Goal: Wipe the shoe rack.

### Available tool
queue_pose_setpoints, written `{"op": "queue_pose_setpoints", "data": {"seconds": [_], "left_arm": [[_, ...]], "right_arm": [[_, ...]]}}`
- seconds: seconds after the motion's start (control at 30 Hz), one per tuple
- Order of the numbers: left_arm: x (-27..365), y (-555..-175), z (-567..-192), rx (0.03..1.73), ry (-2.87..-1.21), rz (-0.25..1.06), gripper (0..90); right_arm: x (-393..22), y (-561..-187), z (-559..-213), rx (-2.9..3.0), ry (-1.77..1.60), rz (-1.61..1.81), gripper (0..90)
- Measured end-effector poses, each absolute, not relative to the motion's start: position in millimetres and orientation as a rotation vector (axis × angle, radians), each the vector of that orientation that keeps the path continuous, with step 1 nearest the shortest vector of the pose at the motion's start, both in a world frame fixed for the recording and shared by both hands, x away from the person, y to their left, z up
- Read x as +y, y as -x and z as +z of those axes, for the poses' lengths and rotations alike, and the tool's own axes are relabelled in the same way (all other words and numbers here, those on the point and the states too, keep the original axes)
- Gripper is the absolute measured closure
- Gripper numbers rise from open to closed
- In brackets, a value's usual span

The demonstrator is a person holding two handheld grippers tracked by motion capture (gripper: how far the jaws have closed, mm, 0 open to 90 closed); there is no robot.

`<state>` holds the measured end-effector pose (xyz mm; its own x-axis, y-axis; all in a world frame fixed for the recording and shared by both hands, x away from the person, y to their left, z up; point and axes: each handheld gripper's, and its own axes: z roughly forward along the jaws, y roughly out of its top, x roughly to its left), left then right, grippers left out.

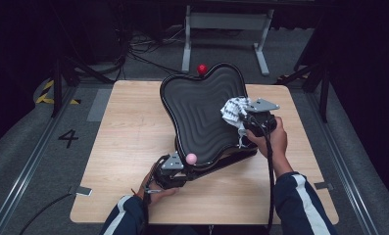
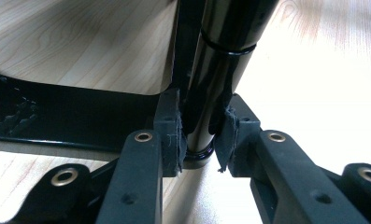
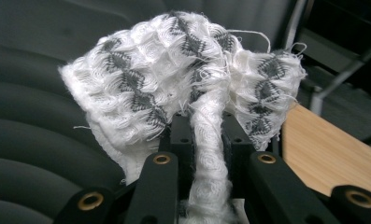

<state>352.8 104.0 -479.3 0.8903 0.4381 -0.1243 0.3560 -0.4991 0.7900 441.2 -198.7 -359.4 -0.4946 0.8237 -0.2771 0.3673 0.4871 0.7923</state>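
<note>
Number 4 (image 1: 68, 138) on floor

A light wooden table (image 1: 133, 142) is seen at centre. Beyond its far edge, a grey metal frame (image 1: 226, 29) is planted on the floor, with dark cables (image 1: 133, 46) strewn beside it. A "4" (image 1: 68, 137) is marked off the left edge.

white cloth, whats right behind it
The ribbed black seat pad lies right behind the white cloth, which the right gripper pinches. The patch of pad under the cloth is covered.
</note>
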Motion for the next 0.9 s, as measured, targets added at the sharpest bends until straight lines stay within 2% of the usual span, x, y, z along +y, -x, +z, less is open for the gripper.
{"op": "queue_pose_setpoints", "data": {"seconds": [0.33, 0.6, 0.9], "left_arm": [[104, -353, -479, 0.573, -2.142, 0.112, 71.6], [104, -353, -479, 0.571, -2.144, 0.108, 71.5], [103, -353, -479, 0.558, -2.143, 0.106, 71.5]], "right_arm": [[-215, -446, -360, 2.064, -1.024, 0.899, 79.0], [-212, -446, -360, 2.08, -1.022, 0.917, 78.9], [-189, -442, -358, 2.112, -0.974, 0.951, 78.9]]}}
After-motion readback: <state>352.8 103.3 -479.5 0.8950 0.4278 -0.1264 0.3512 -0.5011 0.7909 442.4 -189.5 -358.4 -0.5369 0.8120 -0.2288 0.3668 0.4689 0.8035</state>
